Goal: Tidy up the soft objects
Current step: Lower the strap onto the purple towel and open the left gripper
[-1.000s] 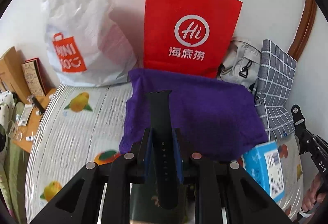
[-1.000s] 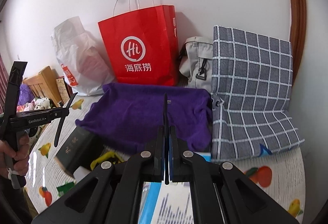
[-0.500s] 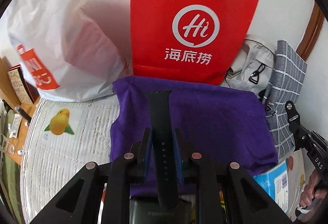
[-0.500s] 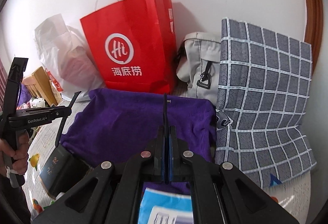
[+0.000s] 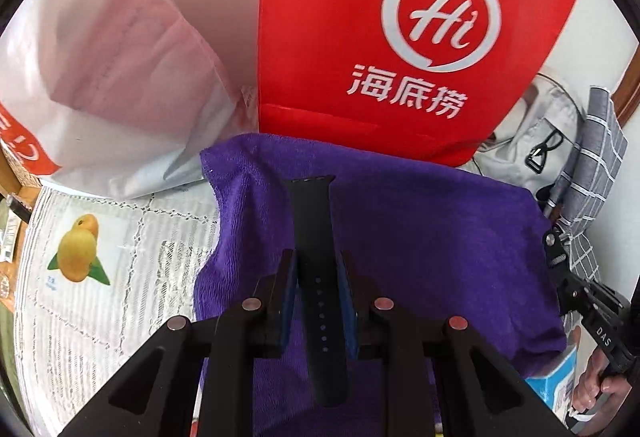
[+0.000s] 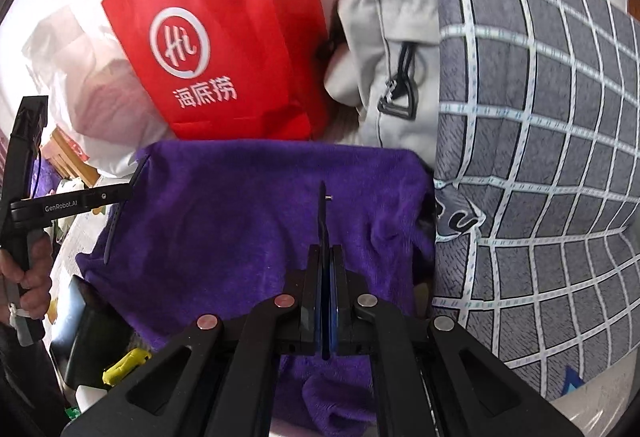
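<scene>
- Gripping a black watch strap [image 5: 316, 257] flat between its pads, our left tool [image 5: 316, 277] stands only narrowly apart, the strap's far end above the purple towel [image 5: 420, 237].
- We see our right tool [image 6: 326, 277] closed on a second strap piece [image 6: 322, 213], held edge-on over the same towel.
- Behind the towel stands a red paper bag [image 5: 340, 37]; a checked pillow [image 6: 540, 157] lies beside it.
</scene>
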Motion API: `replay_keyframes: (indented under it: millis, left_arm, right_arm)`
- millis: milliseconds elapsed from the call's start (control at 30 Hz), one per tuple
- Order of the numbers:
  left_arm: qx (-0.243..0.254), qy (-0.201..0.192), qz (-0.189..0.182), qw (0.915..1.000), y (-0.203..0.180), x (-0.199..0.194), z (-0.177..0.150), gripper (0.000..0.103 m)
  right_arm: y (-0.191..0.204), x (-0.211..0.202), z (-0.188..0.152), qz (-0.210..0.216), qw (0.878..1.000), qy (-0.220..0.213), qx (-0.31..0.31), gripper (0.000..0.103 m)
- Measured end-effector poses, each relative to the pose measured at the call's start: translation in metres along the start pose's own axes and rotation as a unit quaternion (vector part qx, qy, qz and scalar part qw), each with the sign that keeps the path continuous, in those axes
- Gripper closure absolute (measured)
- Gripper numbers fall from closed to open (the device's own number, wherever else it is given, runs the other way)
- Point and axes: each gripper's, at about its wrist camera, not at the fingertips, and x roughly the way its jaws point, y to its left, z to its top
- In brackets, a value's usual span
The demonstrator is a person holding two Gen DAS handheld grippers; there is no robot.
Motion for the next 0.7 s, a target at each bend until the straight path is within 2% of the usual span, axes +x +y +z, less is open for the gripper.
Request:
replay_keyframes:
  millis: [200, 267, 400, 433, 500, 600, 667, 700]
  left_arm:
    - [-0.007, 0.021, -0.005, 0.9997, 0.007, 0.016, 0.0, 0.083]
    - [-0.015, 0.022, -0.001, 0.9996, 0.007, 0.02, 0.0, 0.083]
    - [-0.024, 0.031, -0.01, 0.9992, 0.01, 0.027, 0.0, 0.082]
    - [-0.024, 0.029, -0.007, 0.9993, 0.009, 0.026, 0.0, 0.079]
    - [-0.026, 0.028, -0.01, 0.9992, 0.009, 0.024, 0.001, 0.073]
    - [-0.03, 0.021, -0.011, 0.9993, 0.011, 0.015, 0.0, 0.072]
    - [-0.034, 0.014, -0.016, 0.9992, 0.015, 0.003, -0.002, 0.07]
    - [-0.035, 0.012, -0.018, 0.9992, 0.016, -0.003, -0.004, 0.065]
  right_arm:
    - [-0.009, 0.011, -0.004, 0.022, 0.999, 0.024, 0.022, 0.099]
    - [-0.01, 0.015, -0.003, 0.024, 0.999, 0.029, 0.024, 0.096]
    - [-0.007, 0.02, -0.004, 0.024, 0.999, 0.038, 0.02, 0.096]
    - [-0.005, 0.021, -0.004, 0.026, 0.999, 0.04, 0.018, 0.095]
    - [-0.001, 0.02, -0.004, 0.024, 0.999, 0.038, 0.014, 0.089]
    - [0.007, 0.013, -0.003, 0.016, 1.0, 0.026, 0.003, 0.077]
    - [0.015, 0.003, -0.004, 0.015, 1.0, 0.015, -0.009, 0.064]
    - [0.021, -0.005, -0.006, 0.014, 1.0, 0.007, -0.015, 0.059]
